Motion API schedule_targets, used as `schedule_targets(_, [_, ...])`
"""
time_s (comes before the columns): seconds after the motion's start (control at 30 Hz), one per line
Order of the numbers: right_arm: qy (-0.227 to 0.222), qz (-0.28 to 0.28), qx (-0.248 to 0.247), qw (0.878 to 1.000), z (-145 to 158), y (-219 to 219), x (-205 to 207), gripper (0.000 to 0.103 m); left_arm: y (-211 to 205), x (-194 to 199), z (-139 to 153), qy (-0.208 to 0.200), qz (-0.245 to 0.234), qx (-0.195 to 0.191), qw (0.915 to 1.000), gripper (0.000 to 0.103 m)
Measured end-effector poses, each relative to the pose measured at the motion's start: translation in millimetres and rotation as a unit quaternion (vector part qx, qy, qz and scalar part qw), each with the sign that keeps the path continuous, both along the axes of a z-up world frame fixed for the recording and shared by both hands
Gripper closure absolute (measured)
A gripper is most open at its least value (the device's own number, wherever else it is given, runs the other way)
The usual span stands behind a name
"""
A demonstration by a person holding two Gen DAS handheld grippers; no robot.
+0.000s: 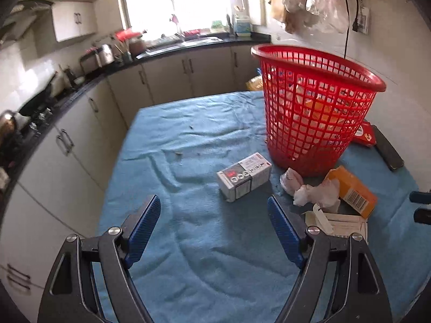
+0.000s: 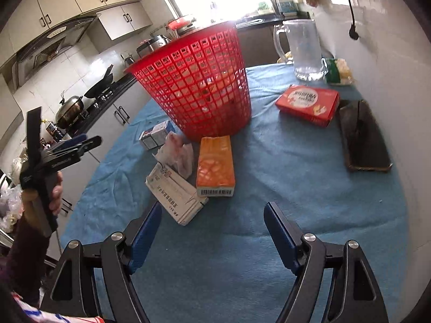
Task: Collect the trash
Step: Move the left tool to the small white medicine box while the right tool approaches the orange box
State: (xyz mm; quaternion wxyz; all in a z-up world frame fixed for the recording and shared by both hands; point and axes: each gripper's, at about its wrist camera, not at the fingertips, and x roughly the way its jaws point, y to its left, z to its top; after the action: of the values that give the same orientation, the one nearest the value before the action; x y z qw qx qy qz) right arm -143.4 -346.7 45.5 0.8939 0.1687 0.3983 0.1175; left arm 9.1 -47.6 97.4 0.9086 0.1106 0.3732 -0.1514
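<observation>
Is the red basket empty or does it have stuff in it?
Not empty. Through the red basket's mesh you can see orange and white things inside; what they are is unclear.

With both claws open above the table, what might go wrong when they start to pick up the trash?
1. The crumpled white tissue touches the orange carton; one grasp may drag both.
2. The light red mesh plastic basket may tip if bumped.
3. The red box and black phone-like slab might be taken for trash.
</observation>
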Motion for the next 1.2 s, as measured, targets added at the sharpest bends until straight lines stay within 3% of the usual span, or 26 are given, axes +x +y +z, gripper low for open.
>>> schedule_targets(0.13, [0.009, 0.000, 0.010, 1.000, -9, 2, 7, 0.021, -8, 27, -19, 0.024, -0.024, -0.006, 0.9994, 0.022])
schedule_targets(0.5, [0.038, -0.023, 0.039, 0.998, -29, -11, 40, 0.021, -26, 96, -61, 0.039, -0.080, 0.035, 0.9954, 0.022])
schedule_targets(0.67, [0.046, -0.034, 0.041, 0.998, -32, -16, 55, 0.021, -40, 106, -65, 0.048, -0.146, 0.024, 0.9878, 0.020])
schedule_targets(0.83, [0.052, -0.034, 0.056, 0.997, -36, -15, 69, 0.021, -58, 107, -85, 0.082, -0.165, 0.049, 0.9818, 0.021])
schedule_targets(0.87, [0.053, -0.032, 0.054, 0.997, -36, -14, 71, 0.021, -60, 104, -88, 0.086, -0.167, 0.048, 0.9811, 0.030])
schedule_targets(0.9, [0.055, -0.030, 0.052, 0.997, -38, -12, 75, 0.021, -62, 102, -90, 0.093, -0.166, 0.049, 0.9806, 0.051])
schedule_targets(1.07, [0.063, -0.015, 0.039, 0.997, -44, 1, 88, 0.021, -57, 89, -85, 0.114, -0.129, 0.043, 0.9841, 0.061])
schedule_targets(1.2, [0.068, -0.005, 0.034, 0.997, -47, 9, 100, 0.021, -51, 62, -76, 0.105, -0.098, 0.065, 0.9875, 0.061])
